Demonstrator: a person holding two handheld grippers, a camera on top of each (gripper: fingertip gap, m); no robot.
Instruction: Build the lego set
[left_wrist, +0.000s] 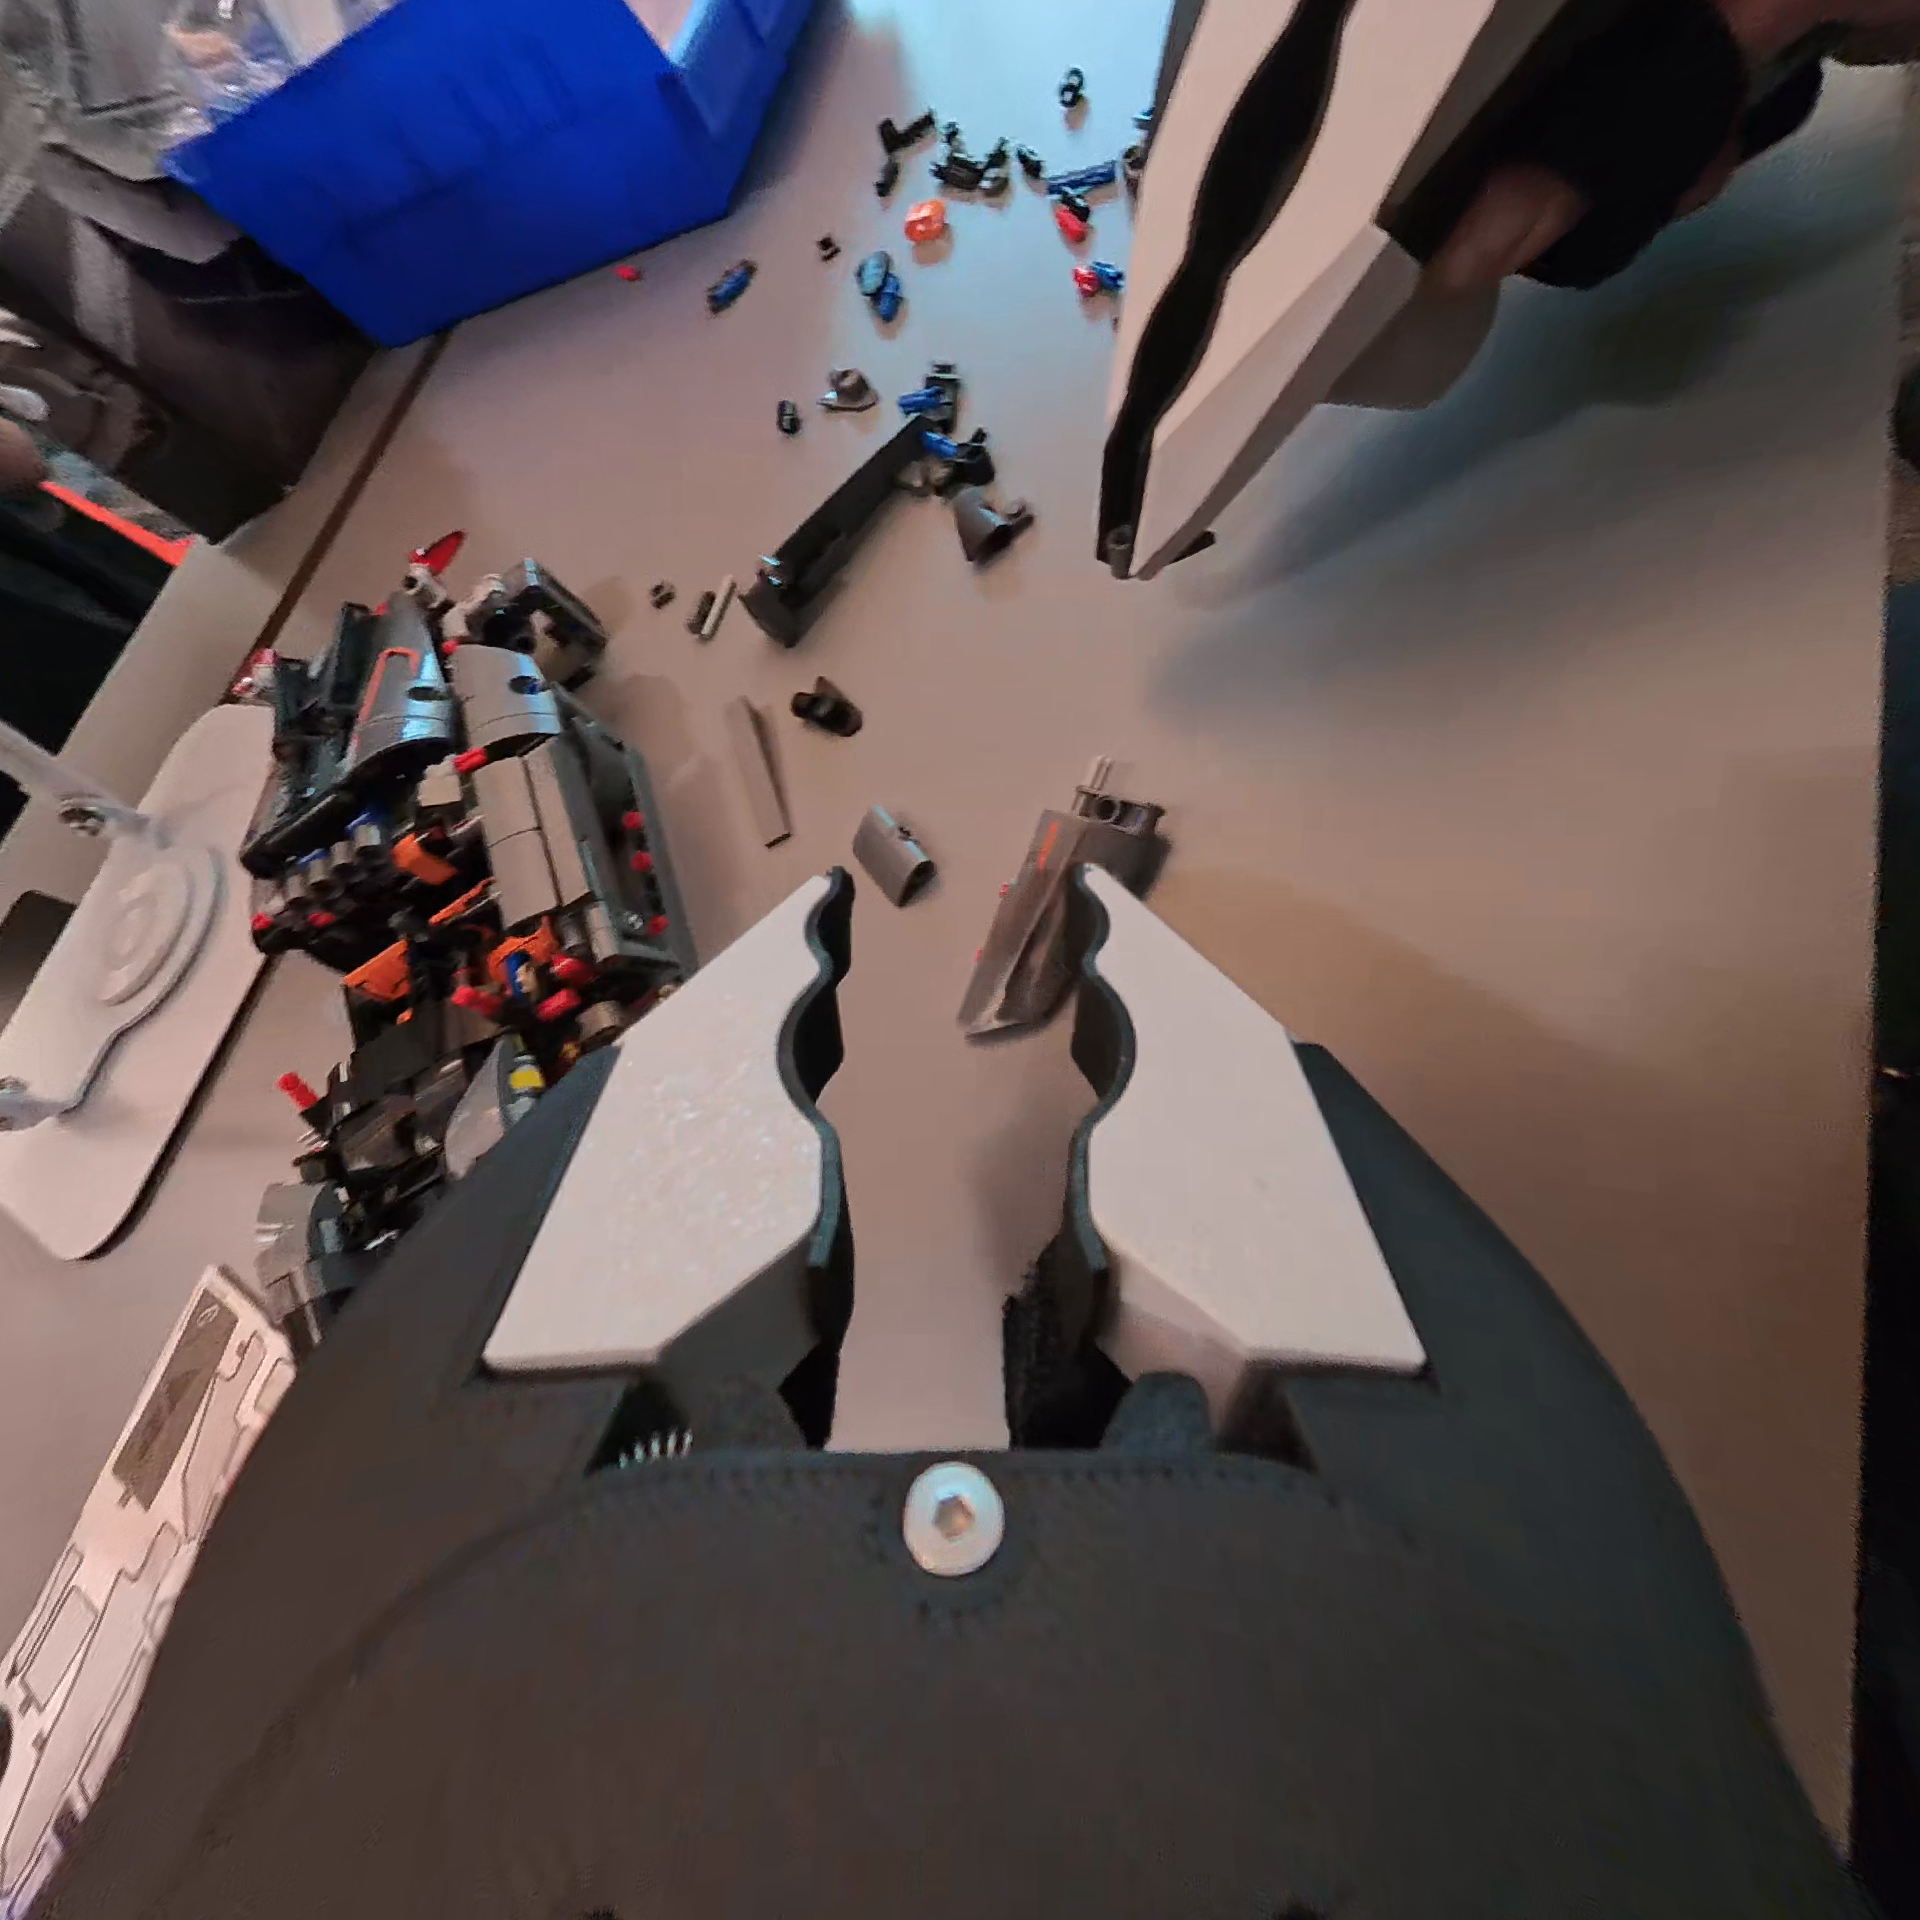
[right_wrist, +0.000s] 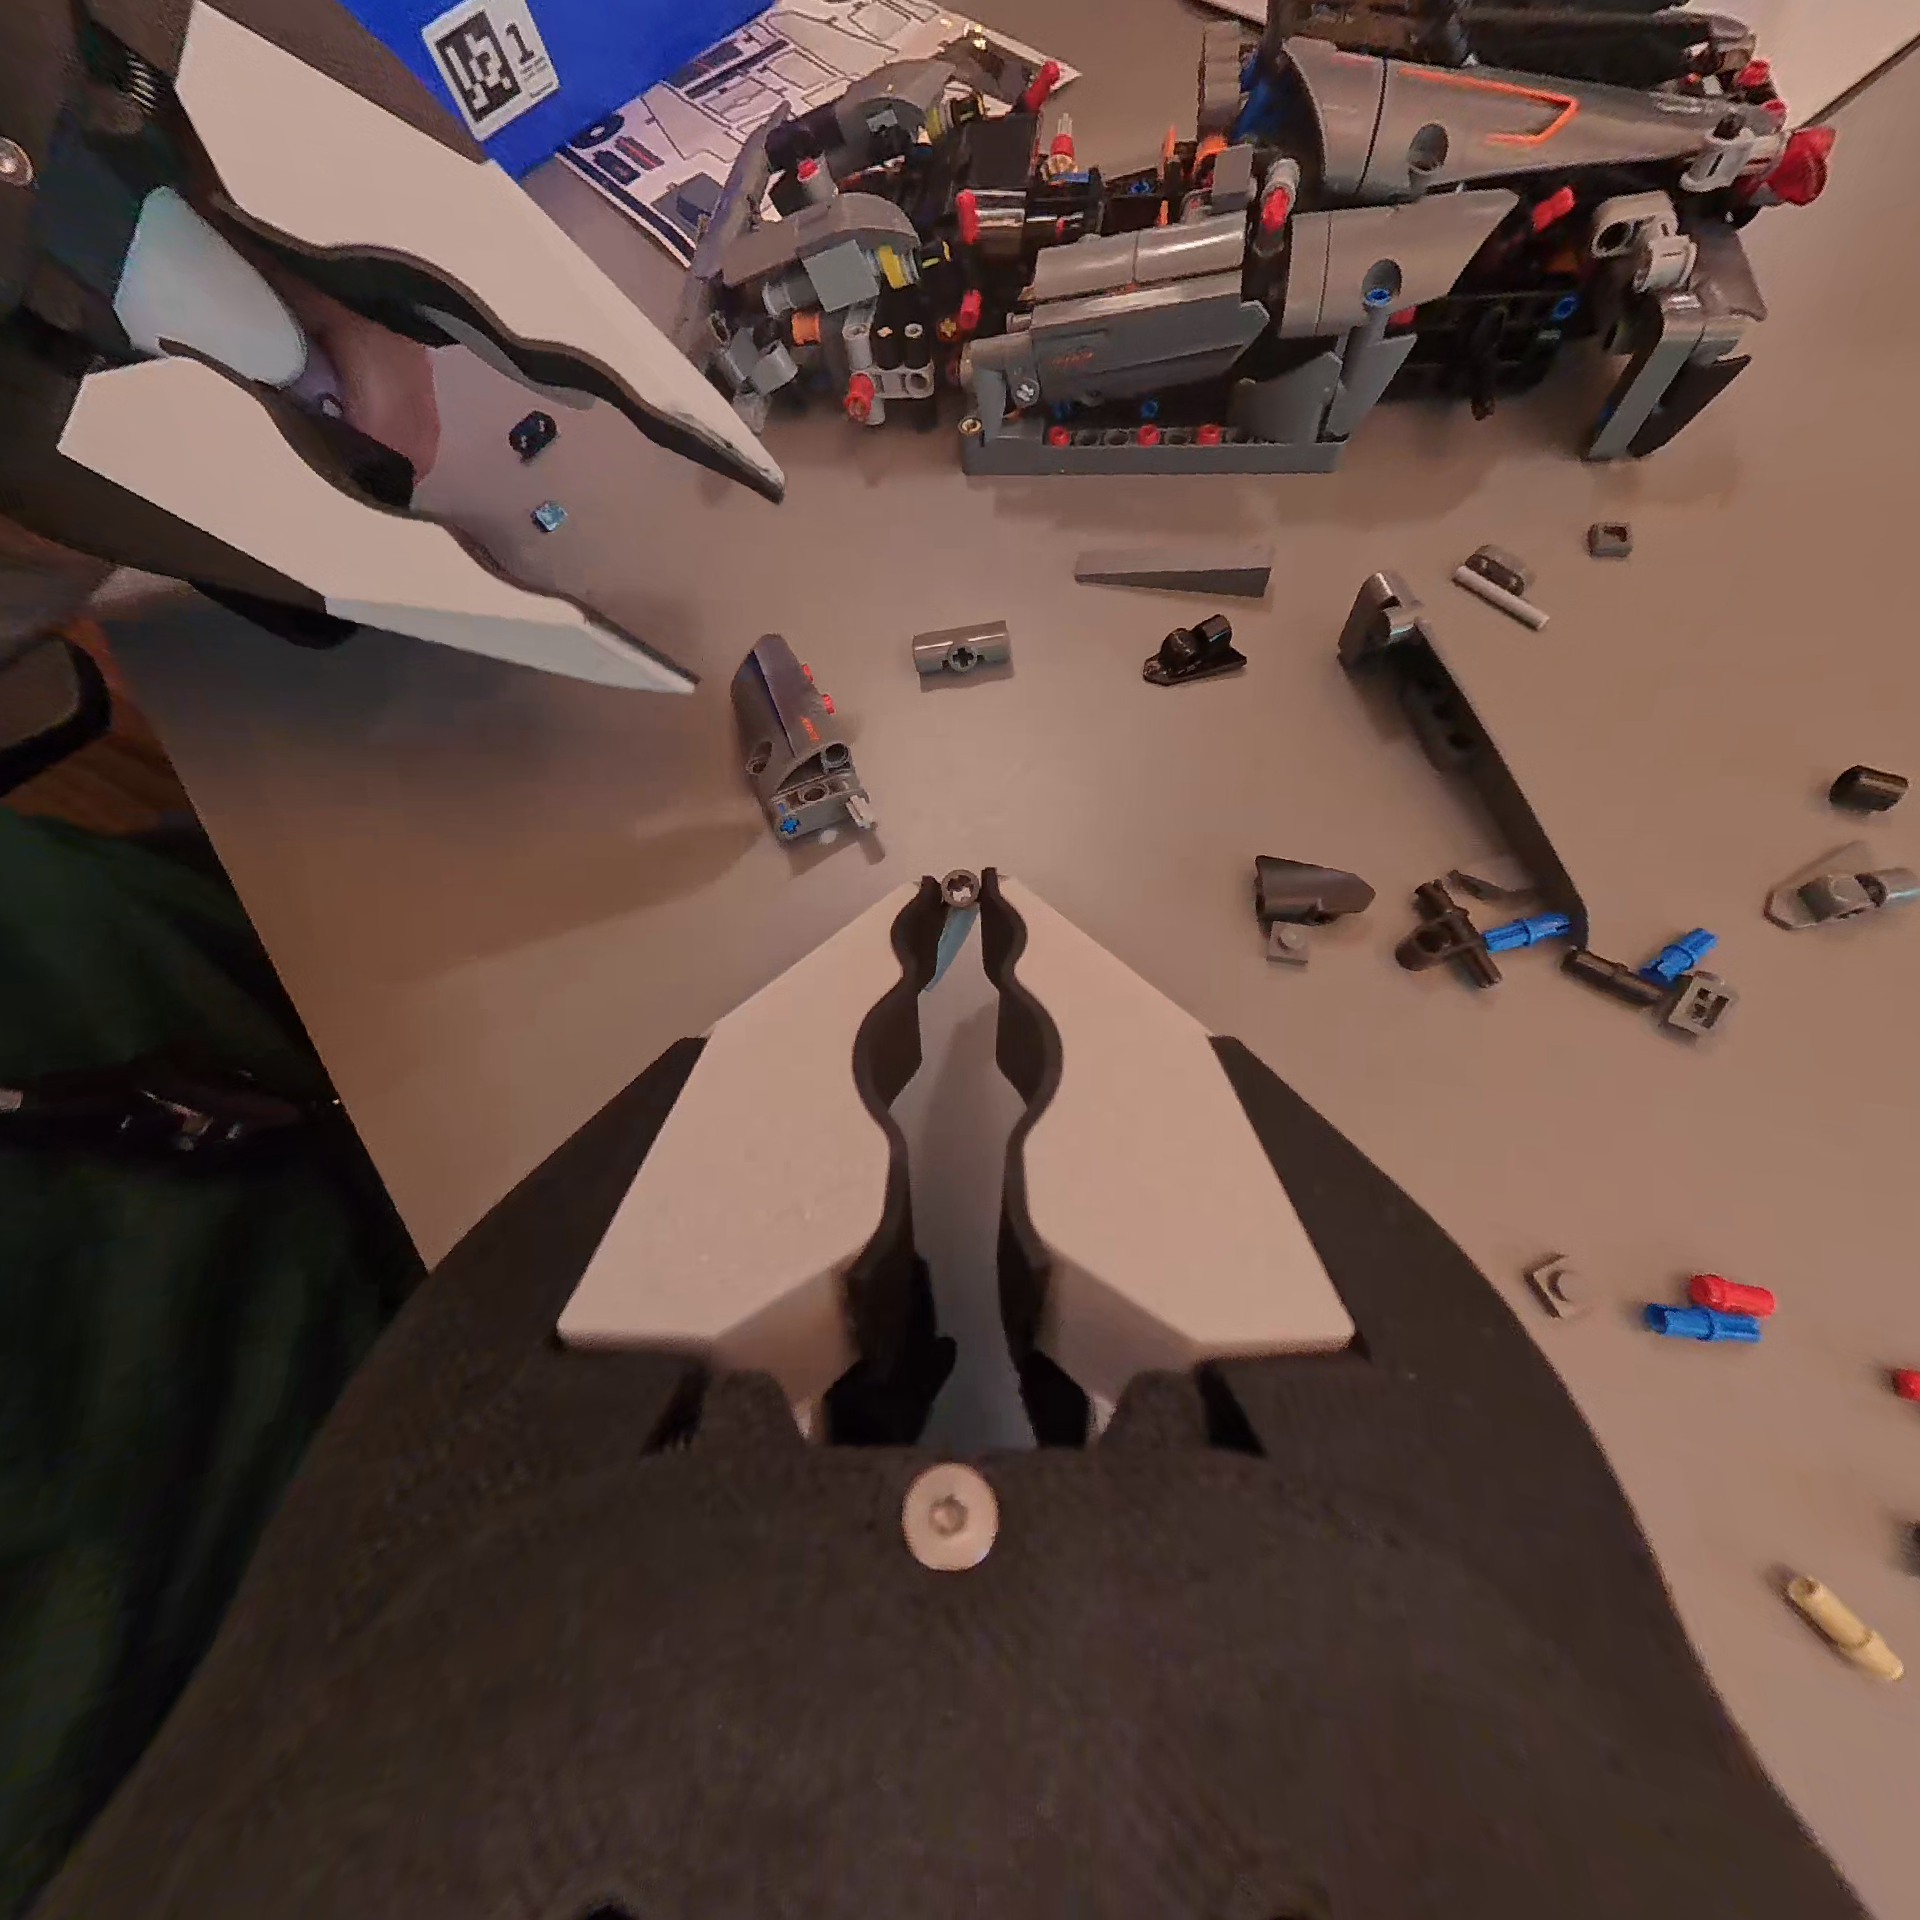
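Left wrist view: grey table (left_wrist: 1455, 831), blue bin (left_wrist: 468, 156).

The surface (right_wrist: 1039, 748) is plain grey-brown. The half-built model (right_wrist: 1247, 260) is grey and black with orange lines and red, blue and yellow pins. Loose pins (right_wrist: 1704, 1311) are red and blue. The bin (left_wrist: 468, 156) is bright blue. Each claw (right_wrist: 961, 883) has pale grey fingers on black.

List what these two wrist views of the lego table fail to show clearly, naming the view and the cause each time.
- Blue bin: contents hidden by its walls; cut by the top edge, left wrist view.
- Small grey piece in the right gripper: only its end shows between the fingertips; right wrist view.
- Instruction sheet: partly covered by the lego model.
- Left gripper: open; its right finger hides part of the grey sub-assembly.
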